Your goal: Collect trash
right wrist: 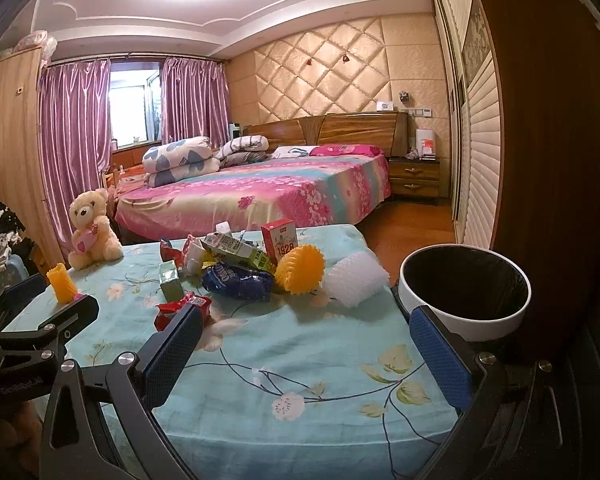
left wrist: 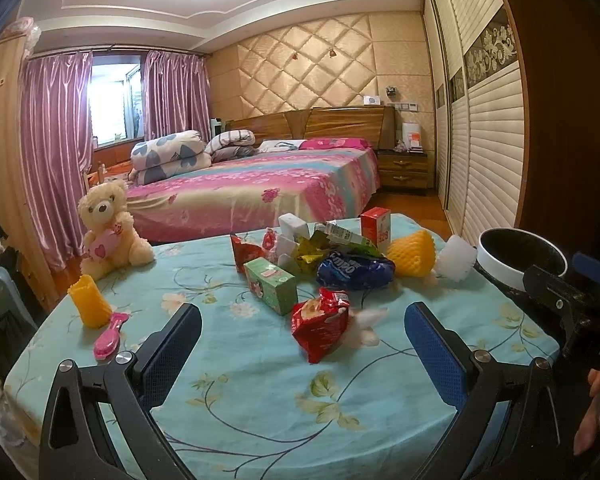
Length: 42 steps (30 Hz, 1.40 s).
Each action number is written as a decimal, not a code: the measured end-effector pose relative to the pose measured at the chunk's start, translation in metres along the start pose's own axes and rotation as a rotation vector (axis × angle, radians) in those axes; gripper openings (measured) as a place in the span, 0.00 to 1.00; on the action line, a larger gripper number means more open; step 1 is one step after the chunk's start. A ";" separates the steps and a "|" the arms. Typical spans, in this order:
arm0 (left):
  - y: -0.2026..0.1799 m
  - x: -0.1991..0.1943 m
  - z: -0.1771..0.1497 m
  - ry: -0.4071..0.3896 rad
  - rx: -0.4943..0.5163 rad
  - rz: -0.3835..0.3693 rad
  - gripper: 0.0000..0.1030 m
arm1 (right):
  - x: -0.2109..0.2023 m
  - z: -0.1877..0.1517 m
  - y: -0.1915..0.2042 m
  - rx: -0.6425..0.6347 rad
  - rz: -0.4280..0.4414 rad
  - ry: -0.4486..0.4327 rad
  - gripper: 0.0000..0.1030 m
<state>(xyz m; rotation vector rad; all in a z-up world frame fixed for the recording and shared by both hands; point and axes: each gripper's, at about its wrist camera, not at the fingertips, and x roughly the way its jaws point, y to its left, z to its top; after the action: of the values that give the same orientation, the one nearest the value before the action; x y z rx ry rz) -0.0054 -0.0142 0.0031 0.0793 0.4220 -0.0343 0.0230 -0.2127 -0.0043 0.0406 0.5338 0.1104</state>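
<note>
A pile of trash lies on the flowered blue tablecloth (left wrist: 260, 392): a red snack bag (left wrist: 320, 328), a green box (left wrist: 271, 286), a blue Oreo wrapper (left wrist: 356, 270), a yellow foam net (left wrist: 414, 254), a white foam net (left wrist: 454, 264) and a red-white carton (left wrist: 376, 226). A white-rimmed trash bin with a black liner (right wrist: 466, 292) stands at the table's right edge. My left gripper (left wrist: 302, 326) is open just short of the red snack bag. My right gripper (right wrist: 306, 332) is open and empty over the cloth (right wrist: 300, 360); the red bag (right wrist: 180, 310) lies by its left finger.
A teddy bear (left wrist: 108, 232), a yellow foam sleeve (left wrist: 89, 300) and a pink hairbrush (left wrist: 110, 336) sit on the table's left side. A bed (left wrist: 260, 184) stands behind the table. A wardrobe (left wrist: 484, 120) runs along the right wall.
</note>
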 end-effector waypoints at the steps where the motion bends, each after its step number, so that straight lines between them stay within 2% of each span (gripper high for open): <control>1: 0.000 0.000 -0.001 0.001 -0.001 -0.001 0.99 | 0.001 0.000 0.000 -0.001 0.000 0.001 1.00; 36: 0.005 0.017 -0.001 0.031 -0.016 -0.020 0.99 | 0.011 0.004 0.008 -0.006 0.015 0.019 1.00; 42: 0.007 0.024 -0.003 0.057 -0.028 -0.036 0.99 | 0.014 0.003 0.007 -0.001 0.020 0.032 1.00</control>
<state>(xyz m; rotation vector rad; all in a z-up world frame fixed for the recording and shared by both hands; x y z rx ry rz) 0.0159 -0.0074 -0.0094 0.0452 0.4808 -0.0618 0.0361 -0.2038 -0.0082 0.0436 0.5653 0.1310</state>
